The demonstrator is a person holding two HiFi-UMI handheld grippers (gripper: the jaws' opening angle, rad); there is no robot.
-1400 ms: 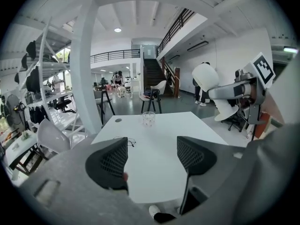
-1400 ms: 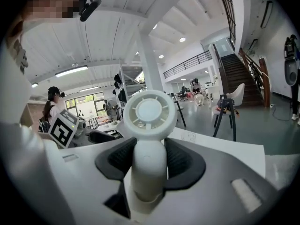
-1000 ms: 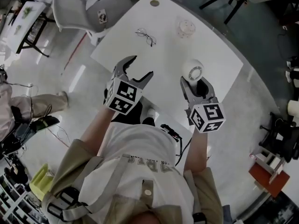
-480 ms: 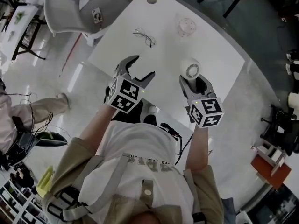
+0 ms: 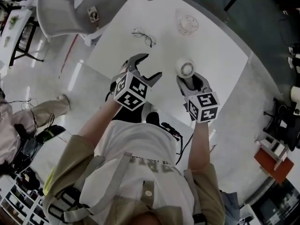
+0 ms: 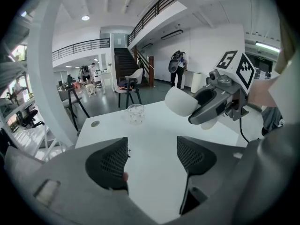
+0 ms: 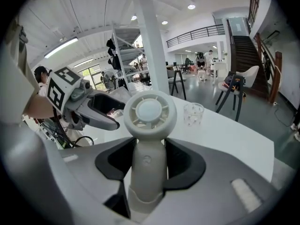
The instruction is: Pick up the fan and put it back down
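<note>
Handheld fan (image 7: 149, 114), clamped at its handle in right gripper (image 7: 149, 165), has been lowered toward table (image 5: 213, 41) at 12 o'clock, set-down judged near; left gripper (image 6: 151, 156) is held open, empty.

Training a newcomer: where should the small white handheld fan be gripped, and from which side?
The small white handheld fan by its slim, straight handle, from the base end, as the right gripper holds it; the round head looks wider.

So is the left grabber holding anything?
No, the left gripper has its jaws wide apart, and only the white table shows between them.
</note>
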